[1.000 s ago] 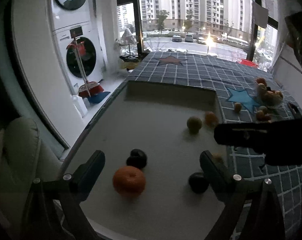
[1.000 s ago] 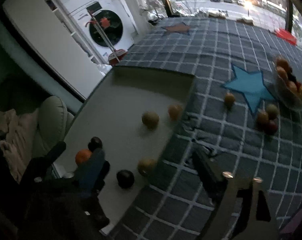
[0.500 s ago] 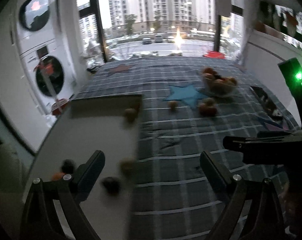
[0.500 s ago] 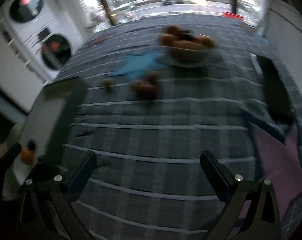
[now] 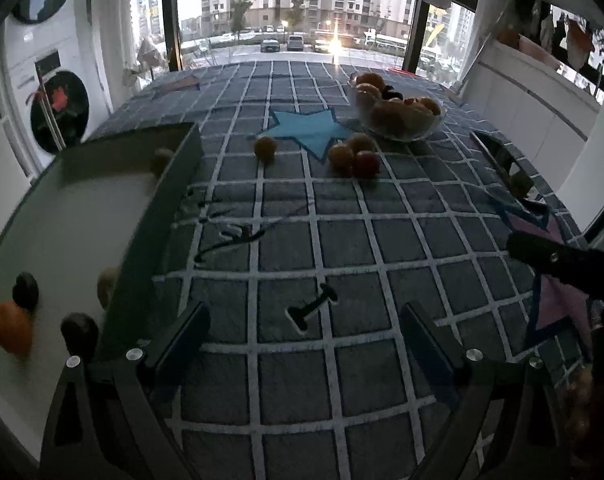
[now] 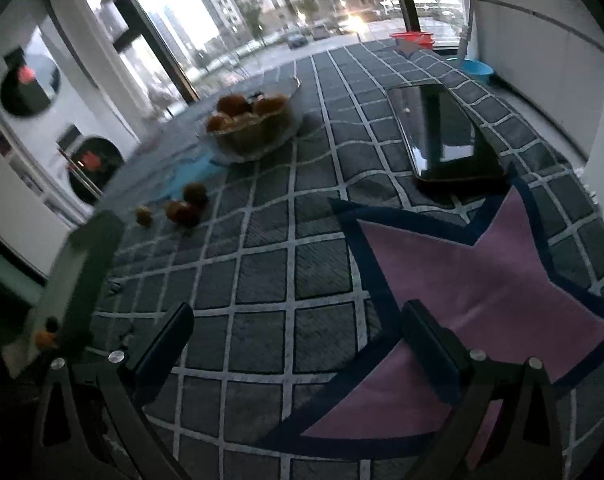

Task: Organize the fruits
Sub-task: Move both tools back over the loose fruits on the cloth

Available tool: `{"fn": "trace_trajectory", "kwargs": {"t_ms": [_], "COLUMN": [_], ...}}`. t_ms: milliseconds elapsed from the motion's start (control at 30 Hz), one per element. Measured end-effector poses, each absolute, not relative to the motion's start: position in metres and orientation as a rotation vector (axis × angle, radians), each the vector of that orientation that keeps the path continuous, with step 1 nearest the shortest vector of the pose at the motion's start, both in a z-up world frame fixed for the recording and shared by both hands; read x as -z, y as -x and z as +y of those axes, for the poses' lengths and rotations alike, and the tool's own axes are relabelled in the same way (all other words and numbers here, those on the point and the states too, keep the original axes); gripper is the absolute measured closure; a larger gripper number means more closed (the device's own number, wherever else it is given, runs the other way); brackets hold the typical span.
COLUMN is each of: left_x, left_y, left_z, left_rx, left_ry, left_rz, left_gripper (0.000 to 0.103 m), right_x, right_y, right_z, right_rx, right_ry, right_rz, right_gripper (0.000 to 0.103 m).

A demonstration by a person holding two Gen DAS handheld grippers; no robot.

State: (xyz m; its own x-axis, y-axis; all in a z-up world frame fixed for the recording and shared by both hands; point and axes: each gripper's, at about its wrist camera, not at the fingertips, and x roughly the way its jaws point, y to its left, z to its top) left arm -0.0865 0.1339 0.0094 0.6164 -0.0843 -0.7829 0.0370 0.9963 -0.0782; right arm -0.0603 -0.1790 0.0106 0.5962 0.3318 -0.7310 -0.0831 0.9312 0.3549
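Note:
A glass bowl (image 5: 397,118) (image 6: 254,124) full of fruit stands at the far side of the checked tablecloth. Three loose fruits (image 5: 353,156) (image 6: 186,206) lie in front of it, and one small fruit (image 5: 266,147) (image 6: 144,215) lies apart to their left. On the bare tabletop at the left sit an orange (image 5: 12,330), two dark fruits (image 5: 25,290) (image 5: 80,330) and a pale fruit (image 5: 106,286). My left gripper (image 5: 302,344) is open above the cloth, holding nothing. My right gripper (image 6: 298,340) is open too, over a pink star patch.
A dark glossy tray (image 6: 441,132) (image 5: 501,160) lies on the cloth at the right. The cloth's folded edge (image 5: 162,216) borders the bare white tabletop (image 5: 62,224). Stacked washing machines (image 5: 50,92) stand left of the table. The right gripper's arm (image 5: 561,260) crosses the left wrist view.
Both grippers have swung right, away from the bare tabletop and its fruits, and now face the cloth, the bowl and the tray. Both stayed open.

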Motion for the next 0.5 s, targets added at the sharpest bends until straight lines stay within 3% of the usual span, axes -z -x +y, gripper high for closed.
{"fn": "trace_trajectory", "kwargs": {"t_ms": [500], "left_x": [-0.003], "left_y": [0.094], "left_z": [0.134], "left_rx": [0.081], "left_ry": [0.027], "left_rz": [0.907], "left_gripper": [0.007], "right_x": [-0.005], "right_y": [0.078], "right_z": [-0.203], "right_rx": [-0.365], "right_ry": [-0.474], "right_rz": [0.805], "right_gripper": [0.0]}}
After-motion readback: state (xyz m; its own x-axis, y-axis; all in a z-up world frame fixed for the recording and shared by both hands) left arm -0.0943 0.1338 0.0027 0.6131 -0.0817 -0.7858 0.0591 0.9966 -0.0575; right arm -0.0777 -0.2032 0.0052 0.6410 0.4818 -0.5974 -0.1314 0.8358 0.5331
